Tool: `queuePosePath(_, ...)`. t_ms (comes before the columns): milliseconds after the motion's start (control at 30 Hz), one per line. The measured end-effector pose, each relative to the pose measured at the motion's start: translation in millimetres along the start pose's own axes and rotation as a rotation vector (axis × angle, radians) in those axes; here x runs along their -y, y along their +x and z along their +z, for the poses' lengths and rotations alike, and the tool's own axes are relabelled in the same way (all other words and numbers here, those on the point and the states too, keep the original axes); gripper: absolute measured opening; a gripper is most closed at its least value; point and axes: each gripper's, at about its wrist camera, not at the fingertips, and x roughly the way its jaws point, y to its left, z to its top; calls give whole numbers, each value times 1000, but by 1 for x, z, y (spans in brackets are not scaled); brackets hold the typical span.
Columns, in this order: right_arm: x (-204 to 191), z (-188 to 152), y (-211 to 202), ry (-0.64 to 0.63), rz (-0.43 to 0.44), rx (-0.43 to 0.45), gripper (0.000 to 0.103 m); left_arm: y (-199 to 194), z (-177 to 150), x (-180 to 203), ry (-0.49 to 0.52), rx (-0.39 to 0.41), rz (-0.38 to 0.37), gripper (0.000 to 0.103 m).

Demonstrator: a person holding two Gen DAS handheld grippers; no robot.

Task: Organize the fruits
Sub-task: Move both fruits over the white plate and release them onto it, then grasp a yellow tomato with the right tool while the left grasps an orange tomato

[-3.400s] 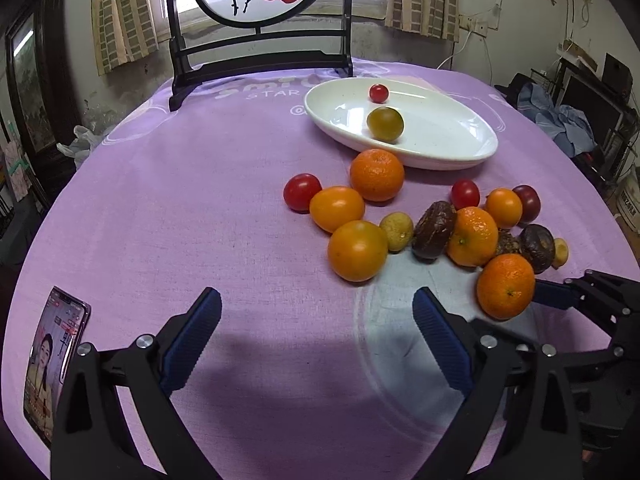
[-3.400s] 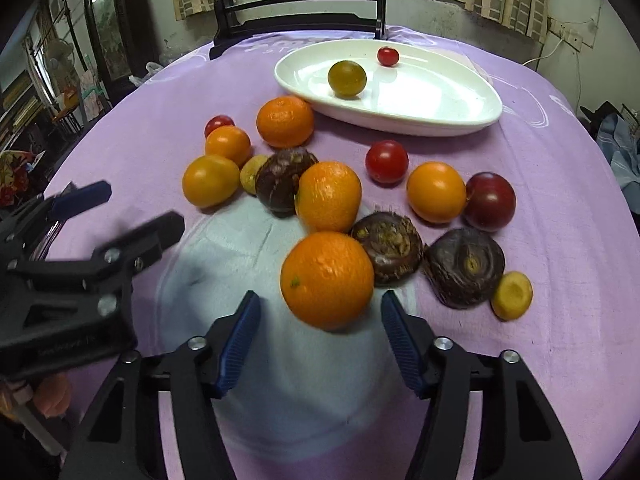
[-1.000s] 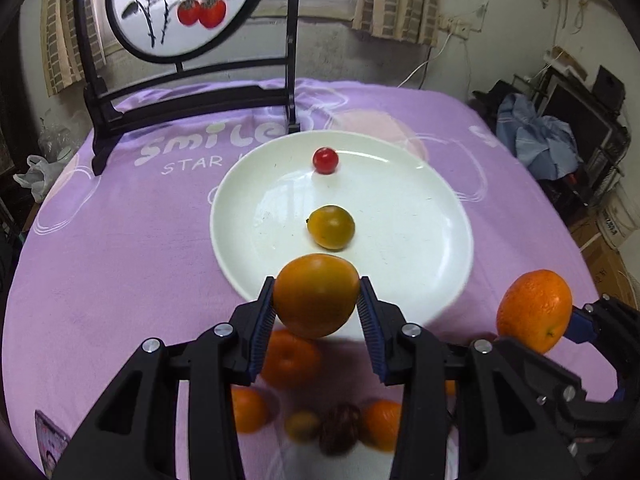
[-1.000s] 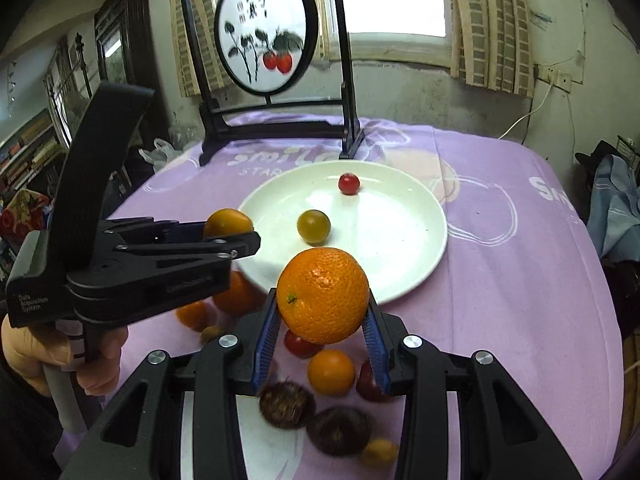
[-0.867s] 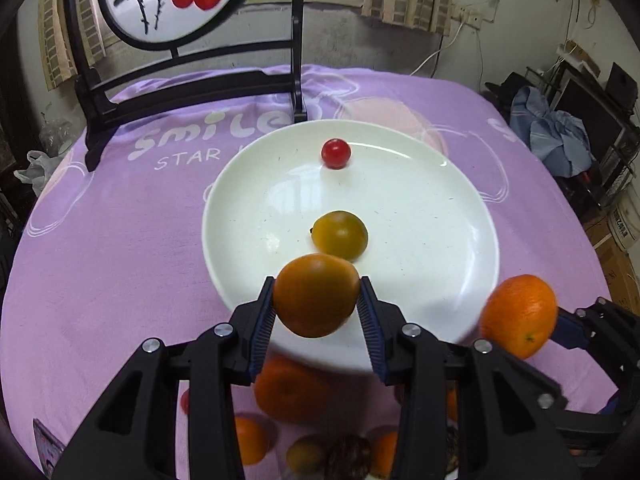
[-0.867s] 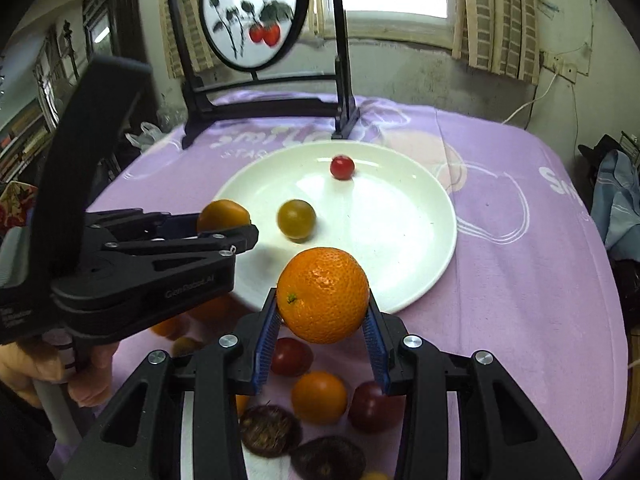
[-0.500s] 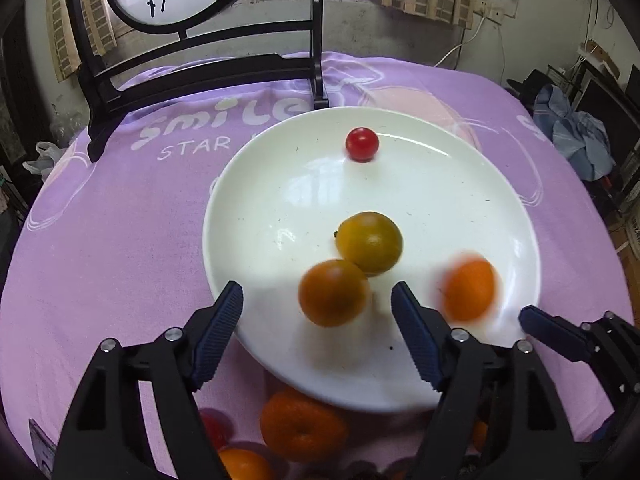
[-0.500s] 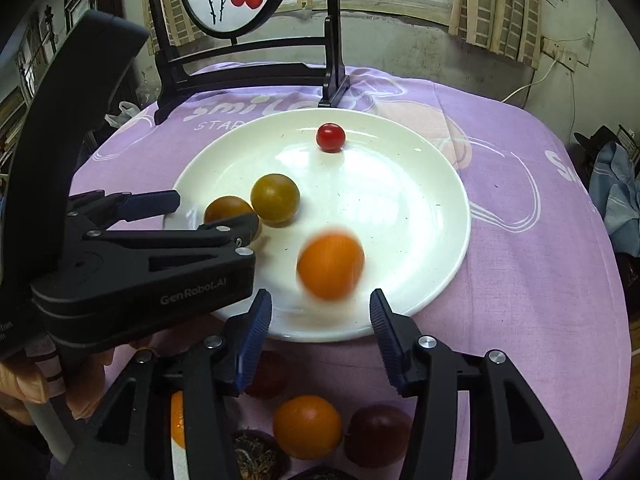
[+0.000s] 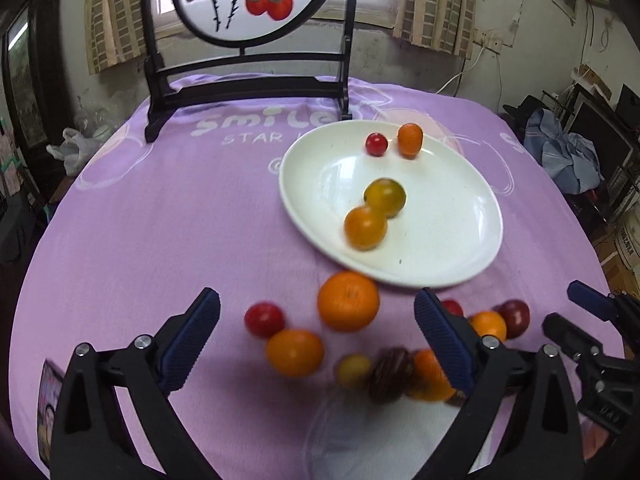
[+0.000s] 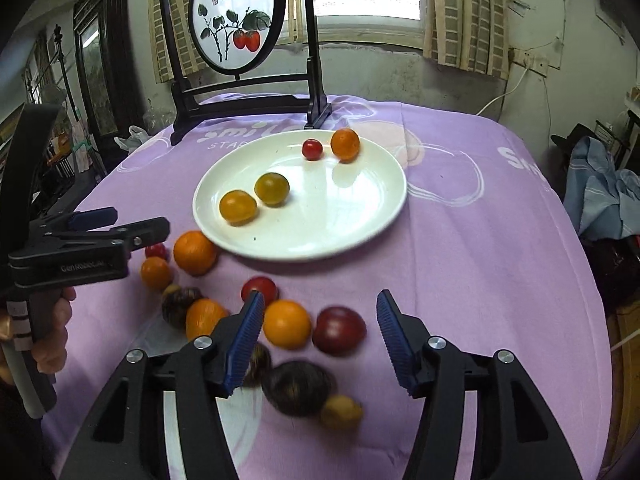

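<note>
Left wrist view is showing the left hand-held gripper (image 9: 316, 340) with its blue-padded jaws opening wide and gripping nothing, hanging above loose fruit on the purple-clothed counter (image 9: 160, 220). Ahead of it the oval white ceramic plate (image 9: 472, 248) is carrying four fruits: a smooth orange-yellow tomato (image 9: 365, 227) touching a greenish-yellow tomato (image 9: 385, 197), and at the far rim a small red cherry tomato (image 9: 376, 144) just beside a small dimpled orange mandarin (image 9: 410, 140). In the right wrist view the right hand-held gripper (image 10: 320, 336) is likewise opening with nothing clamped, while a round orange fruit (image 10: 286, 324) and a dark red plum (image 10: 339, 330) are lying on the cloth between its fingers.
</note>
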Motion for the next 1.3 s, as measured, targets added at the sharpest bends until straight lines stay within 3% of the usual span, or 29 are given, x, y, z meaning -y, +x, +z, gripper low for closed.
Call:
queuePosePath(333,6,-64,-12,56,-12,-77,59,-6,-52,-19,-28,-38,3,98)
queuePosePath(567,0,-91,-3,91,-43,-136,59,-4,-57,-35,-50,-22,-14,98)
queuePosePath(733,2,-87,9,92,-110,-143,59,-8,-56,-33,-61,-37,-78,98)
queuePosePath(900,-1,-74,25,66,-134,-148,50,-5,-59,-29,-58,-60,-73,98)
queuePosePath(1000,1,-66,31,74,-107,-151,31,1,-62,-24,-40,-95,-88,98)
queuePosePath(1200,3,-61,25,132,-80,-148,29,4,-64,-21,-26,-96,-75,98)
queuePosePath(1300,-3,-59,7,150,-22,-87,29,9,-66,-19,-17,-108,-59,98)
